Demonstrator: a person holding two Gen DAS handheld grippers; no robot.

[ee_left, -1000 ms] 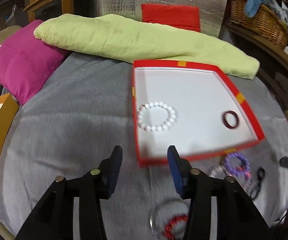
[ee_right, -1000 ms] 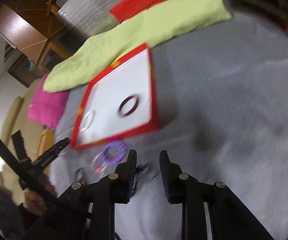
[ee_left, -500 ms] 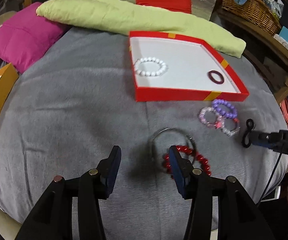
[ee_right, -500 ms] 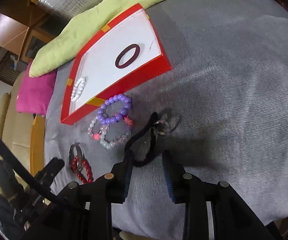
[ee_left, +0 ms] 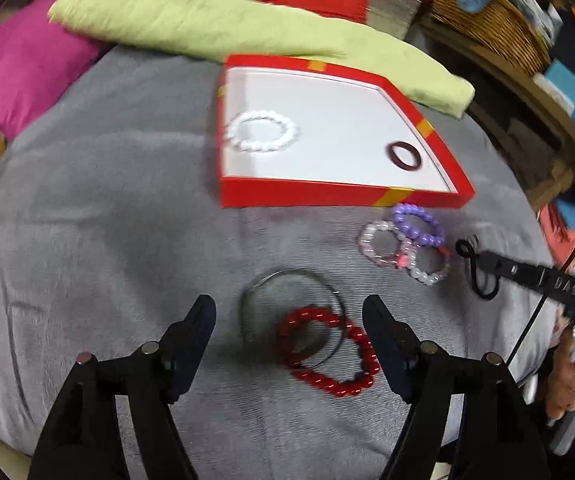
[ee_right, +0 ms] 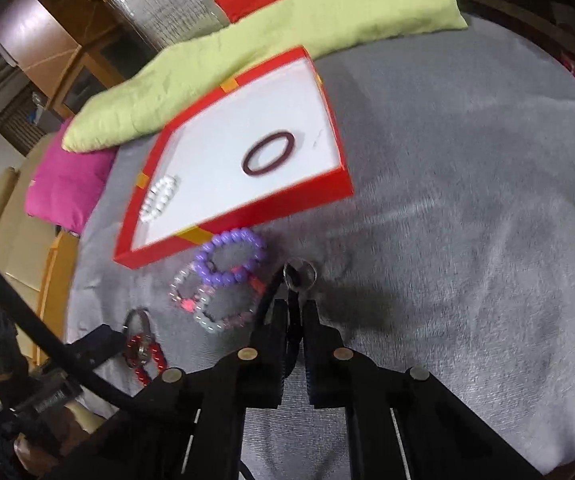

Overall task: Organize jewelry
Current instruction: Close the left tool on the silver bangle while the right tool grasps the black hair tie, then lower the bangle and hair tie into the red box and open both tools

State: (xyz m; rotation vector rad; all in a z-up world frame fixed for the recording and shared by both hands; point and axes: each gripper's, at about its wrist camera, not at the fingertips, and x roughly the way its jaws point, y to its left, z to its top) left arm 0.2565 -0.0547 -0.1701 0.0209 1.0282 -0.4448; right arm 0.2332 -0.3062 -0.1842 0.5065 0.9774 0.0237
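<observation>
The red tray [ee_left: 339, 196] lies on a grey-covered surface [ee_left: 107, 220] and serves as the landmark. Inside it lie two pieces: one white bead bracelet [ee_left: 261, 131] by its left wall and one dark maroon bangle [ee_left: 404, 155] near its right wall.

Just outside the tray's near right corner lie three bead bracelets in a touching cluster: one purple [ee_left: 418, 225], one pale pink [ee_left: 381, 239], one whitish [ee_left: 427, 266]. Further out from the tray's near wall lie one thin metal bangle [ee_left: 287, 312] and one red bead bracelet [ee_left: 329, 350], overlapping.

The left hand-held gripper [ee_left: 289, 322] has just been opening; its jaws stand spread on either side of the red bracelet and metal bangle, not pressing on them.

The right hand-held gripper [ee_right: 296, 304] has just been closing and is pressed together, pinching one black cord [ee_right: 293, 322] with a small metal ring [ee_right: 300, 274] at its end, just beside the bracelet cluster.

Behind the tray lie one green cushion [ee_left: 207, 24] and one pink cushion [ee_left: 23, 76].
</observation>
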